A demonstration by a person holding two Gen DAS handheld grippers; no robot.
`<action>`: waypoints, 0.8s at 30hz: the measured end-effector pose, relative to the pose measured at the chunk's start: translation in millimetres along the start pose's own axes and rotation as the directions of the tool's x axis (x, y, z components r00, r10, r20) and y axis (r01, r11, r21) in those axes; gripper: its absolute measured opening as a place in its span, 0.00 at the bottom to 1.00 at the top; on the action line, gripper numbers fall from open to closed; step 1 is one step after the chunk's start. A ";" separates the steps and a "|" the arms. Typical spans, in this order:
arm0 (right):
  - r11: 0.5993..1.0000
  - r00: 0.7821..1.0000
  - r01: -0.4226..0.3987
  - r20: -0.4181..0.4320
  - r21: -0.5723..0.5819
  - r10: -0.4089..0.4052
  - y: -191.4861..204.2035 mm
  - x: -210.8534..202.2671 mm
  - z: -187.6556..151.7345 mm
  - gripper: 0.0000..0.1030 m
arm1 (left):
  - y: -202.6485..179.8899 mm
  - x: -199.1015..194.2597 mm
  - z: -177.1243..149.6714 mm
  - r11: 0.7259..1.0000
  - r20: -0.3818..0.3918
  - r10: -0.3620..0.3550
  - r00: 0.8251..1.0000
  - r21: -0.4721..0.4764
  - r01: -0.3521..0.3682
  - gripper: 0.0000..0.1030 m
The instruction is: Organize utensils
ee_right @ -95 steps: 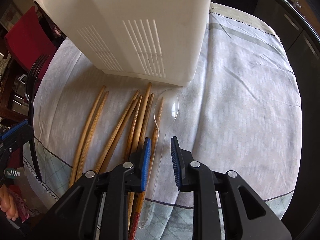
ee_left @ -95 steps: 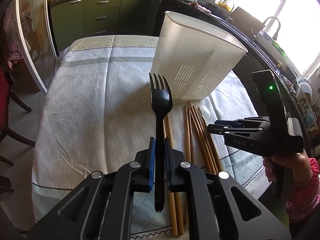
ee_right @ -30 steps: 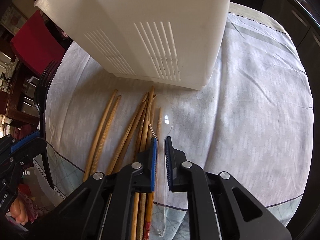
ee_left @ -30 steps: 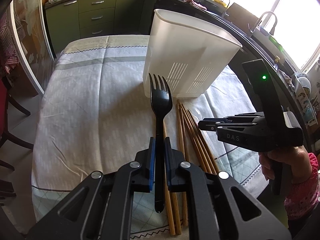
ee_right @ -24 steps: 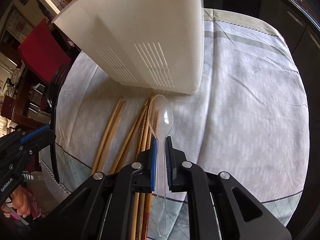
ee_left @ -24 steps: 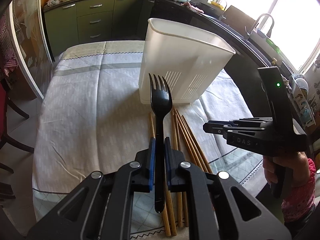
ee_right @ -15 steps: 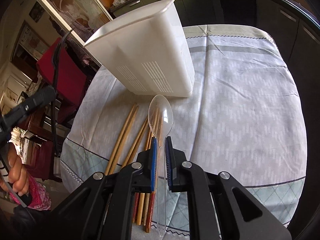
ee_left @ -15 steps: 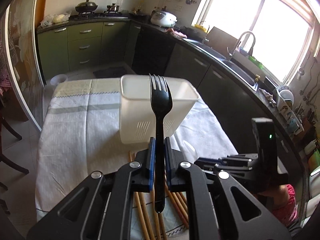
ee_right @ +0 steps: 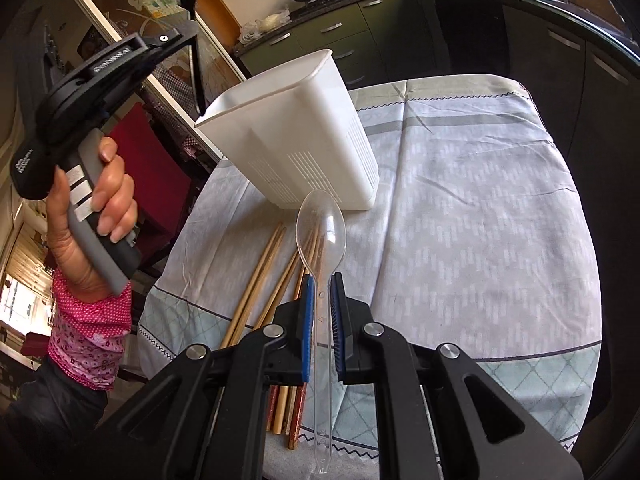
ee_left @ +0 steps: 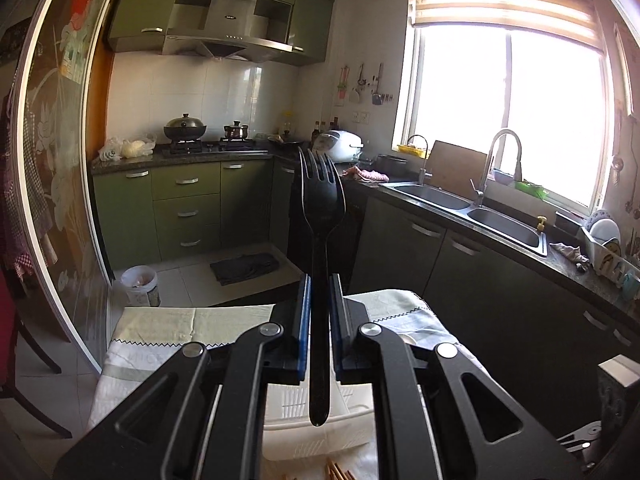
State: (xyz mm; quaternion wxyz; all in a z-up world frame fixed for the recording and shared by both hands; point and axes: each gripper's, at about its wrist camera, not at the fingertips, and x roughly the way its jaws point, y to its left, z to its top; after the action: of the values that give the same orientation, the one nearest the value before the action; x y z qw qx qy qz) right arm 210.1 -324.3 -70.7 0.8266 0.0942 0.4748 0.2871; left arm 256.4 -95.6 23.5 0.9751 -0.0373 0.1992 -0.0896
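My left gripper [ee_left: 318, 316] is shut on a black plastic fork [ee_left: 320, 216], held upright with its tines up. The fork's handle end hangs just above the rim of the white slotted utensil holder [ee_left: 316, 432]. In the right wrist view the left gripper [ee_right: 176, 40] is raised over the holder [ee_right: 296, 140], with the fork [ee_right: 194, 68] pointing down at its open top. My right gripper [ee_right: 320, 312] is shut on a clear plastic spoon [ee_right: 320, 232], held above the table in front of the holder. Several wooden chopsticks [ee_right: 260, 276] lie on the cloth.
The table carries a pale patterned cloth [ee_right: 460, 220]. A red chair [ee_right: 160, 176] stands at the table's left side. Green kitchen cabinets [ee_left: 184, 208], a sink [ee_left: 472, 208] and a counter lie beyond the table.
My left gripper has risen and tilted up, bringing the fork's handle over the holder's open top. My right gripper has lifted the clear spoon higher and pulled back from the holder.
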 end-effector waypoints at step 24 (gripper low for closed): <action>0.993 0.984 -0.091 0.144 -0.081 0.102 38.2 -34.0 48.7 0.09 | 36.0 -4.9 0.1 0.999 -0.051 -0.023 0.998 -0.046 0.021 0.08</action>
State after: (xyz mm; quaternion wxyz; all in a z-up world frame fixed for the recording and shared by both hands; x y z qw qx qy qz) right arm 223.1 -306.6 -3.7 0.8476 0.1078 0.3960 0.3365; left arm 257.8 -59.3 21.6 0.9675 -0.0595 0.2261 -0.0966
